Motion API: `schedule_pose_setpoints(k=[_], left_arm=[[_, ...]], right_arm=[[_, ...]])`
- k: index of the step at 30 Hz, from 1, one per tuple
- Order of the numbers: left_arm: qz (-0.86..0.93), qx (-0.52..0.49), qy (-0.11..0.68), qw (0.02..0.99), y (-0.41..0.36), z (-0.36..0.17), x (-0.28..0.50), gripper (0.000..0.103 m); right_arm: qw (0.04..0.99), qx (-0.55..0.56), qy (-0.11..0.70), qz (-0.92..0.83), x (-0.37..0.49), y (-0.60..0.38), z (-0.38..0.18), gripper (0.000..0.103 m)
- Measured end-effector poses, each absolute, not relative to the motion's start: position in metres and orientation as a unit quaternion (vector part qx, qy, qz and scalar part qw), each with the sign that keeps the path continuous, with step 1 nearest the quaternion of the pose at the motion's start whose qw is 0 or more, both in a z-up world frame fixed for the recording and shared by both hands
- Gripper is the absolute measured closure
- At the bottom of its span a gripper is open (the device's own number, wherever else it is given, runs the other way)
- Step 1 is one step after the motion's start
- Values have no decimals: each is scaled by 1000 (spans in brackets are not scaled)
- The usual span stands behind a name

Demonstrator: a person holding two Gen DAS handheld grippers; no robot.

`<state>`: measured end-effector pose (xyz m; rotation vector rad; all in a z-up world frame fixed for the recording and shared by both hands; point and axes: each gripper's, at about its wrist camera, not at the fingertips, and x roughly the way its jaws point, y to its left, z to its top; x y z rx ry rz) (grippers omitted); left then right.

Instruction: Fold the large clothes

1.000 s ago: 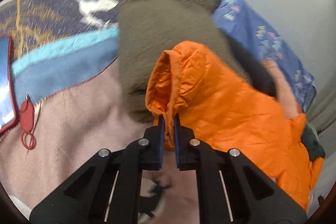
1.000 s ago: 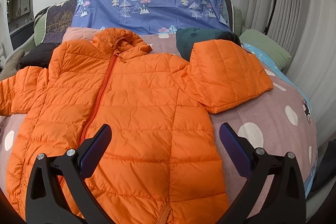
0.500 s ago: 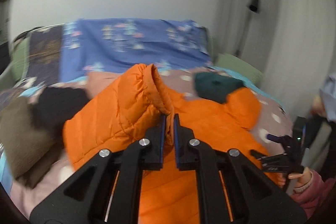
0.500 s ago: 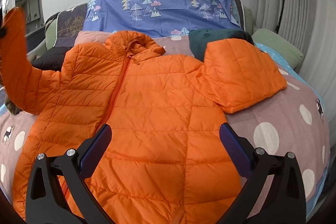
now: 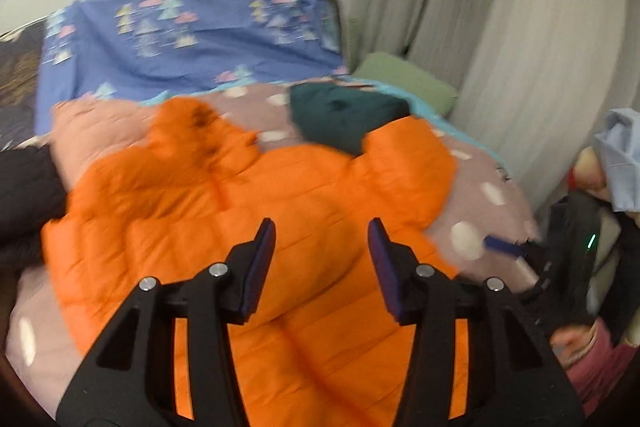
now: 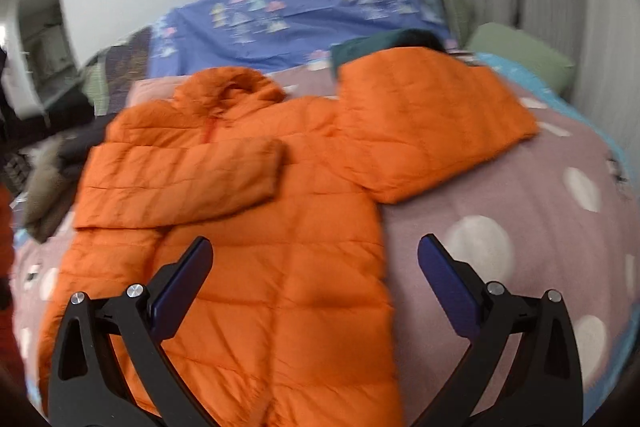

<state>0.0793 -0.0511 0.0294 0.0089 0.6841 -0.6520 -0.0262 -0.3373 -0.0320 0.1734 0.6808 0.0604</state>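
An orange puffer jacket [image 6: 260,267] lies front-up on the bed, hood toward the wall. Its left sleeve [image 6: 180,183] is folded across the chest. The right sleeve [image 6: 432,123] spreads out to the right. My left gripper [image 5: 322,239] hovers over the jacket [image 5: 280,195] with its jaws opening and nothing between them. My right gripper [image 6: 316,255] stands wide open above the jacket's lower right side and holds nothing.
The bed has a pink dotted blanket [image 6: 500,207] and a blue tree-print sheet [image 6: 300,11] at the head. A dark green garment [image 5: 344,111] and a green pillow [image 5: 404,83] lie at the far right. Dark and brown clothes [image 6: 52,183] are piled at the left. Curtains and a person [image 5: 600,359] are at the right.
The left gripper swung the sleeve it held over onto the jacket's chest, then let go as its jaws parted. The right gripper's view shifted and tilted a little.
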Motion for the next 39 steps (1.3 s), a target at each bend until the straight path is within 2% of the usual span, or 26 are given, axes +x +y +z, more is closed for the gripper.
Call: schedule_pose_setpoints(k=[3, 10, 11, 13, 14, 15, 16, 19, 20, 22, 24, 27, 30, 34, 37, 39], left_arm=[[-264, -5, 361, 894, -13, 9, 85, 60], [-164, -45, 422, 890, 63, -46, 101, 64], [-164, -44, 426, 889, 64, -50, 103, 64], [-156, -38, 434, 886, 64, -60, 114, 64], [-153, -37, 437, 885, 61, -62, 119, 64], [-151, -37, 440, 885, 59, -65, 125, 64], [-151, -38, 440, 884, 57, -68, 130, 64], [-158, -33, 433, 887, 47, -68, 142, 63], [-159, -25, 428, 889, 42, -68, 143, 60], [-155, 0, 423, 893, 34, -71, 147, 58], [-130, 29, 431, 893, 29, -84, 155, 59], [-126, 5, 436, 891, 34, -92, 155, 60], [-137, 2, 430, 893, 35, -86, 149, 60], [-163, -1, 407, 899, 29, -66, 142, 60], [-151, 7, 419, 895, 21, -75, 152, 60], [-134, 22, 440, 888, 17, -93, 164, 59]], right_arm=[[932, 81, 344, 74, 1, -330, -30, 1], [905, 93, 400, 105, 97, -311, -52, 2], [900, 103, 411, 105, 108, -310, -58, 10], [886, 112, 436, 107, 129, -302, -72, 47], [880, 108, 449, 110, 135, -296, -77, 79], [876, 99, 458, 114, 139, -291, -80, 90], [879, 95, 453, 113, 137, -289, -77, 92], [903, 65, 420, 60, 128, -299, -59, 93], [913, 54, 403, 40, 123, -307, -52, 93], [916, 27, 400, 25, 125, -317, -53, 89], [902, 1, 431, 11, 130, -325, -69, 81], [901, 19, 433, -9, 122, -334, -74, 73], [923, -7, 383, -23, 103, -321, -52, 73], [939, -21, 339, 53, 91, -289, -27, 73], [921, -25, 382, 70, 110, -272, -44, 73], [890, -36, 454, 28, 133, -277, -84, 73]])
